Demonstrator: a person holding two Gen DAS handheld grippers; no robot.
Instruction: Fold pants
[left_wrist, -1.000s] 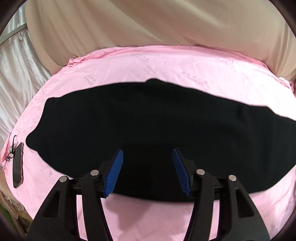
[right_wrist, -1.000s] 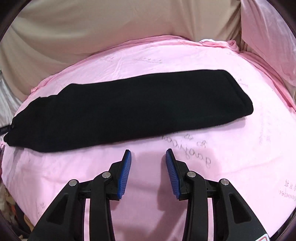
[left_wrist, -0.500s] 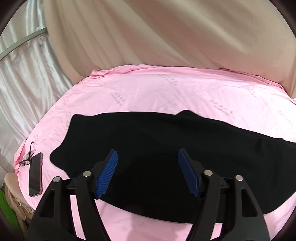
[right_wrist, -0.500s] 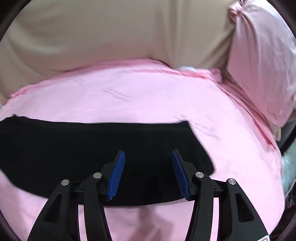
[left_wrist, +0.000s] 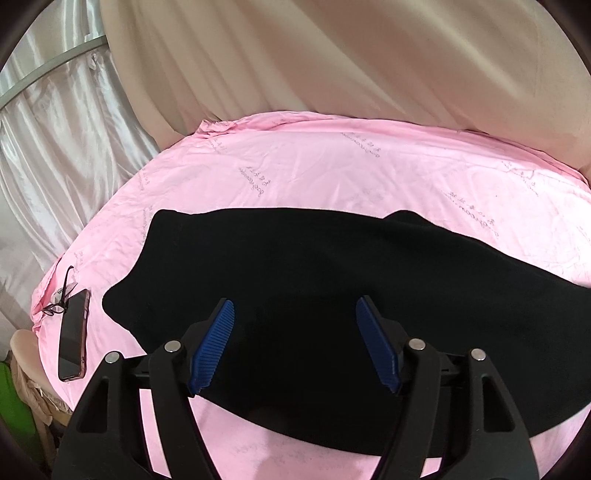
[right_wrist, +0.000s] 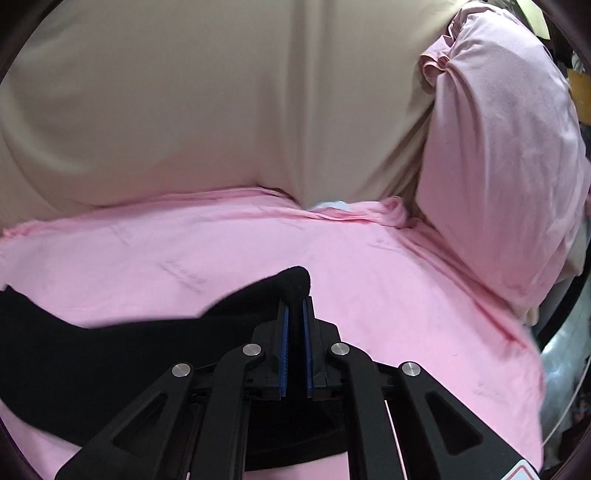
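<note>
Black pants lie folded lengthwise across a pink sheet. My left gripper hovers over their left part, near the front edge. It is open, and its blue pads touch nothing. In the right wrist view, the right end of the pants is pulled up into a small peak. My right gripper is closing on that end. Black fabric fills the narrow gap between its pads, which press on it.
A phone and a pair of glasses lie at the sheet's left edge. A pink pillow leans at the right end of the bed. Beige cloth hangs behind the bed, and pale curtains are at the far left.
My right gripper moved over the right end of the pants, closed on it and raised a fold. My left gripper opened wider and shifted toward the left end.
</note>
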